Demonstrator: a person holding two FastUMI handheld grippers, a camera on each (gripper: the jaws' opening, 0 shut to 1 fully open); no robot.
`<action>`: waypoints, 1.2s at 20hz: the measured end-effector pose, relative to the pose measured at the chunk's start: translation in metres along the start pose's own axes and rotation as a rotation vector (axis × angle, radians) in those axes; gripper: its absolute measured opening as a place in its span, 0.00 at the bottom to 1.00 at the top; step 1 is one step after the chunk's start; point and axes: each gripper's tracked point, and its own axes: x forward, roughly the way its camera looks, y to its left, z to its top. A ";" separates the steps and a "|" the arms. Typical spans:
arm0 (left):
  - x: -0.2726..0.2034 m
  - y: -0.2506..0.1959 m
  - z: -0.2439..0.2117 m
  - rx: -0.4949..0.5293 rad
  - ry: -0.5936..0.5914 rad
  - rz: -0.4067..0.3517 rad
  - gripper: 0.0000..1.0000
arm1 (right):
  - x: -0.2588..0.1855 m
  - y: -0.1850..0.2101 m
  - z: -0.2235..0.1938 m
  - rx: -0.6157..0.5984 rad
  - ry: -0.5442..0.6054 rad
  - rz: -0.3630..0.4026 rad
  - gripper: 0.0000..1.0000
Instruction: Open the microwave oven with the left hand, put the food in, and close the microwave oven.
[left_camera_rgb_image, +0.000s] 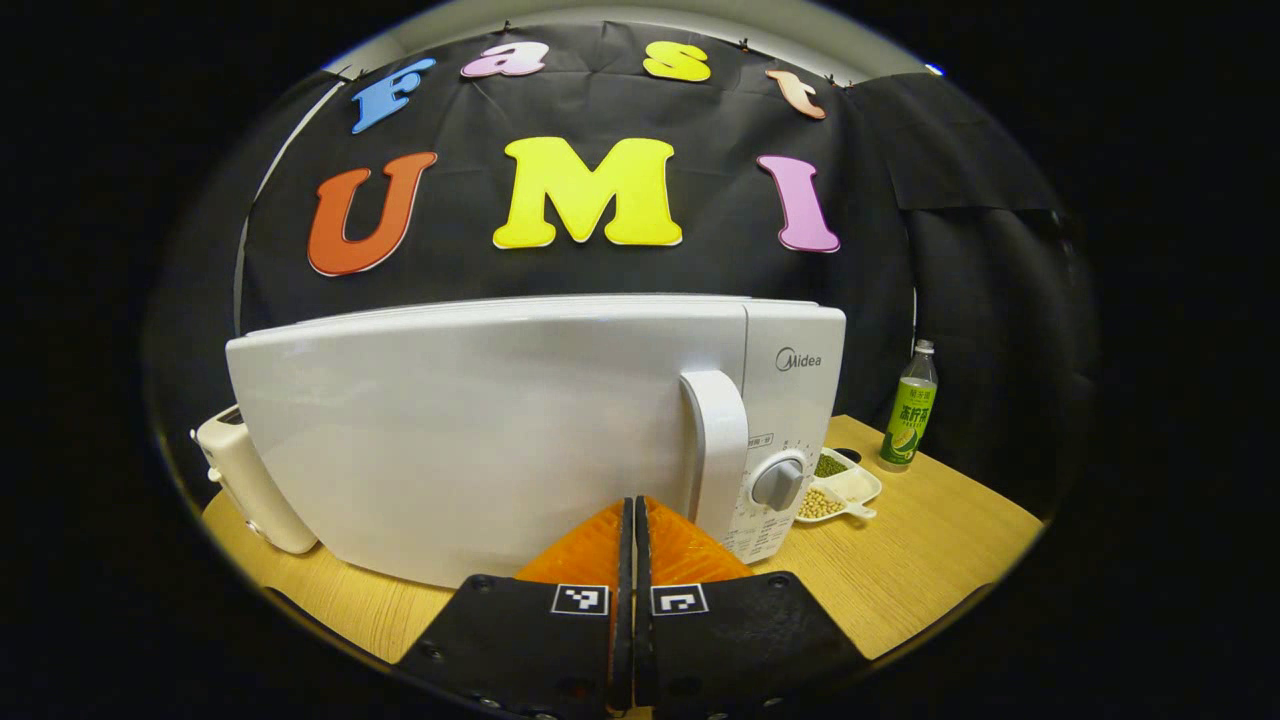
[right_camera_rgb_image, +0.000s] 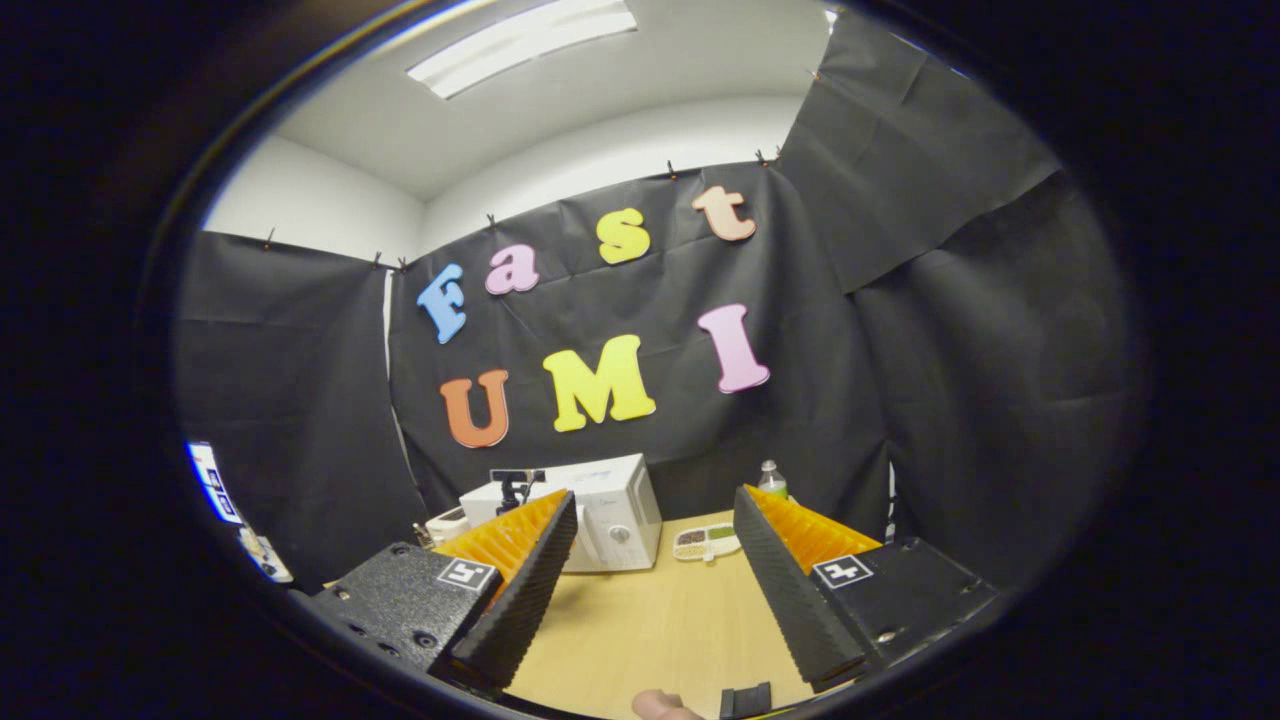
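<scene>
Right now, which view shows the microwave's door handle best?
The left gripper view: the door handle stands close and large, beside the dial. The right gripper view shows the microwave far off, its handle small.

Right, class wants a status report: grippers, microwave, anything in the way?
Left gripper shut, empty, close to the microwave near its door handle. Right gripper open, empty, well back. Door closed. Nothing in the way; dish of beans and bottle off to the side.

The white box-shaped microwave oven (left_camera_rgb_image: 520, 430) stands upright on the wooden table (left_camera_rgb_image: 930, 540), toward its rear edge. Its door is closed. A white divided dish of food (left_camera_rgb_image: 840, 488) lies just beside it.
</scene>
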 end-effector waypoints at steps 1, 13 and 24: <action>-0.008 0.003 -0.003 -0.015 0.019 0.020 0.01 | 0.001 0.001 -0.001 0.012 0.003 0.003 1.00; -0.202 -0.001 0.082 -0.107 -0.103 -0.009 0.84 | 0.023 0.030 -0.004 0.034 0.019 -0.001 1.00; -0.404 0.041 0.167 0.047 -0.283 0.236 0.95 | 0.031 0.049 0.039 -0.164 -0.044 -0.126 0.91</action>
